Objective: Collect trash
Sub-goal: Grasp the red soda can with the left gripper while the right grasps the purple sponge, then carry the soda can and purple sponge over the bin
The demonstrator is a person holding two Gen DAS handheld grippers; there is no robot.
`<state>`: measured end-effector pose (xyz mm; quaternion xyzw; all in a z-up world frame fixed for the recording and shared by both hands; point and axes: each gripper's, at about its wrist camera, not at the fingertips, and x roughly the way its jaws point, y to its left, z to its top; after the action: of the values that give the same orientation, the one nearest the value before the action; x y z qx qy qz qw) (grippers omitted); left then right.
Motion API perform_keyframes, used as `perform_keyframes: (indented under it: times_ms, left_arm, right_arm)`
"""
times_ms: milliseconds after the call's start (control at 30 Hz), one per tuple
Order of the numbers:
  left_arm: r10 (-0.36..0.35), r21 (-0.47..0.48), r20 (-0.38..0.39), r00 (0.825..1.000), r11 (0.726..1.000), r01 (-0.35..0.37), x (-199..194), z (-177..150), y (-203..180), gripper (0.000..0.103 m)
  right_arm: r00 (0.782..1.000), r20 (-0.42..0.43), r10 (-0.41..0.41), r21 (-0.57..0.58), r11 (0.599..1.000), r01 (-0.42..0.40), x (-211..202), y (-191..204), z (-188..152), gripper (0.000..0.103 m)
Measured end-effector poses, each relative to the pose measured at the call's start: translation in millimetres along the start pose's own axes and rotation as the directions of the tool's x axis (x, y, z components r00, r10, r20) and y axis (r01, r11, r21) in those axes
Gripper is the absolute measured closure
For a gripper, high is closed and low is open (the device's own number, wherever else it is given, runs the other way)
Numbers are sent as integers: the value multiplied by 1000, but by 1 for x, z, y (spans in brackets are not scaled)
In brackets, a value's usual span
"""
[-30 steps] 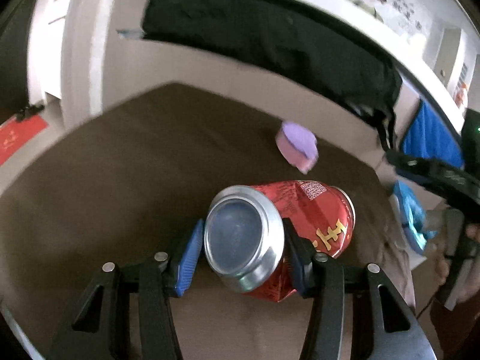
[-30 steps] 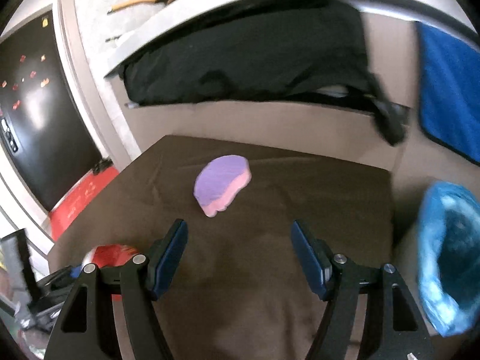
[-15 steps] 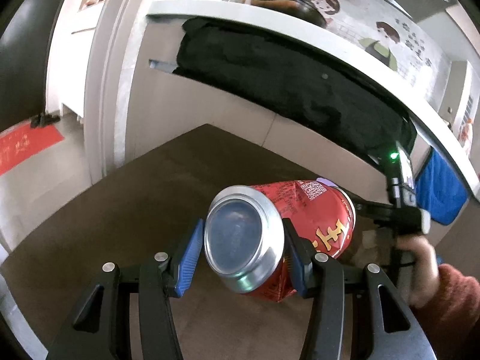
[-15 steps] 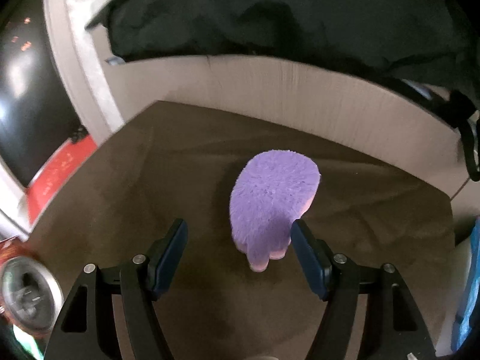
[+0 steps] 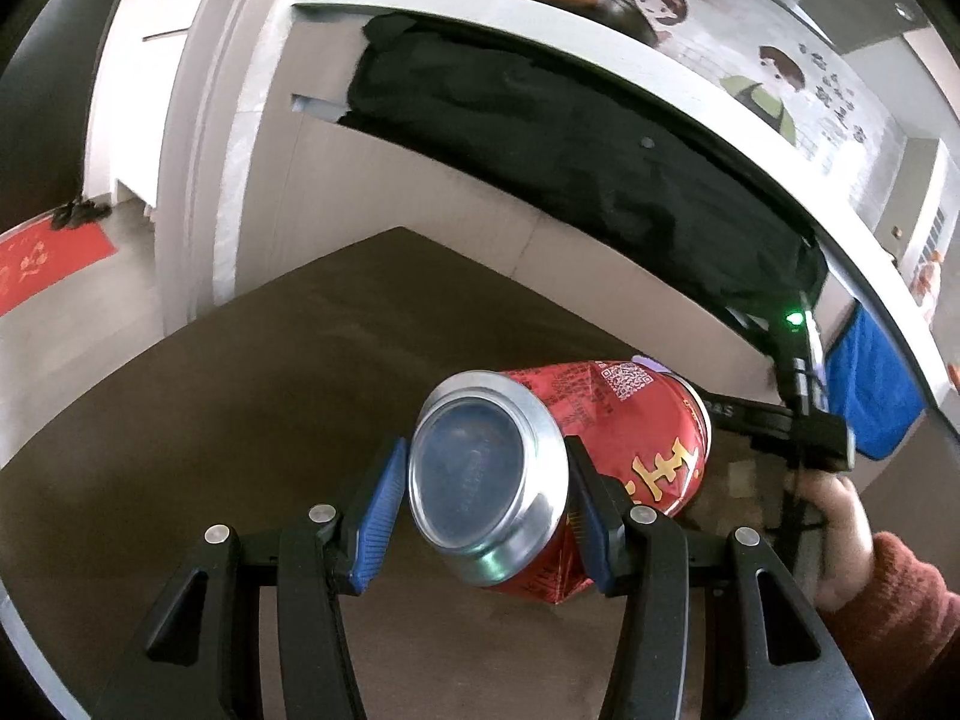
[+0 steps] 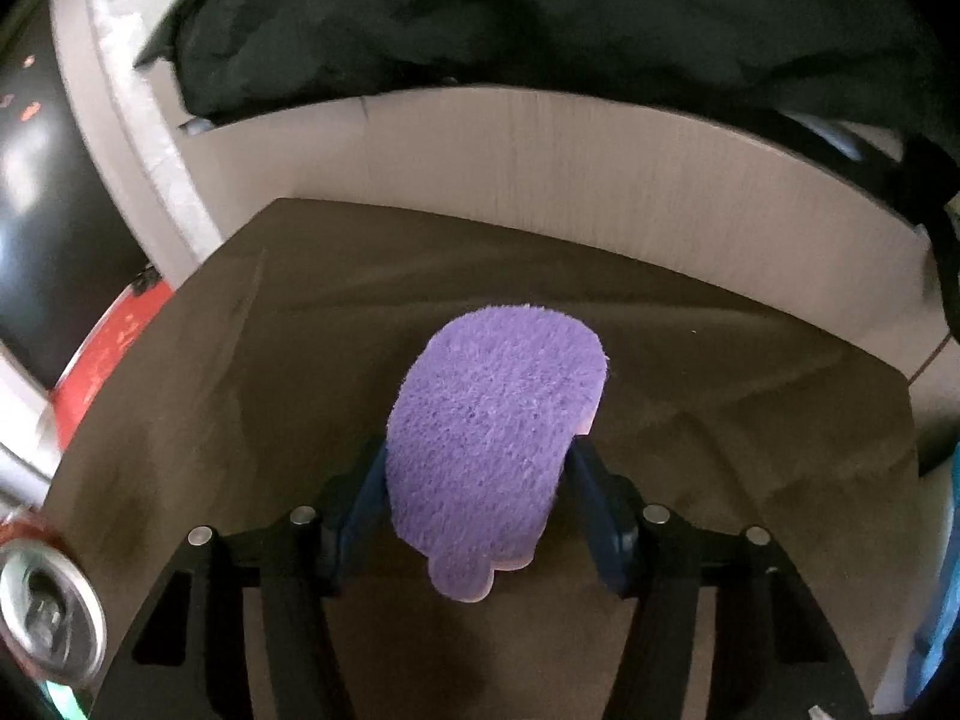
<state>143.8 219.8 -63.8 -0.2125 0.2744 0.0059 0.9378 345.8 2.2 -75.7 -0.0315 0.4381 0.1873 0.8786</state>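
Note:
A dented red drink can (image 5: 600, 438) lies on its side between the blue pads of my left gripper (image 5: 483, 450), which is shut on it just above the brown tablecloth (image 5: 300, 420). The can's silver end (image 6: 48, 612) also shows at the lower left of the right wrist view. A purple sponge (image 6: 498, 438) lies on the brown cloth (image 6: 750, 420) between the fingers of my right gripper (image 6: 480, 456). Its jaws are closing, and both pads meet the sponge's sides. The sponge hides the fingertips.
A black garment (image 5: 570, 138) hangs over the white counter edge behind the table. A blue cloth (image 5: 870, 396) hangs at the right. A blue plastic bag (image 6: 942, 630) sits past the table's right edge. A hand in a rust-red sleeve (image 5: 900, 600) holds the right gripper's handle.
The right gripper came down and forward over the purple sponge, then narrowed its jaws onto its sides. The left gripper still holds the can and lifted slightly away.

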Motion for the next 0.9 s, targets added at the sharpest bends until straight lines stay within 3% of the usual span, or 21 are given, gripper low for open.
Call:
perform_keyframes:
  times_ms: [200, 500, 700, 900]
  left_arm:
    - [-35, 85, 6, 999, 996, 34, -9, 2, -38, 51]
    - [-98, 224, -2, 995, 970, 95, -28, -8, -116, 51]
    - [-151, 317, -19, 988, 937, 149, -37, -15, -177, 51]
    - [-239, 401, -42, 970, 885, 236, -39, -15, -253, 51]
  right_arm:
    - [996, 82, 37, -62, 998, -31, -72, -10, -24, 48]
    - [966, 260, 11, -62, 998, 5, -183, -52, -74, 48]
    - [939, 342, -39, 6, 999, 39, -243, -103, -118, 48]
    - [896, 420, -143, 96, 989, 112, -294, -155, -143, 48]
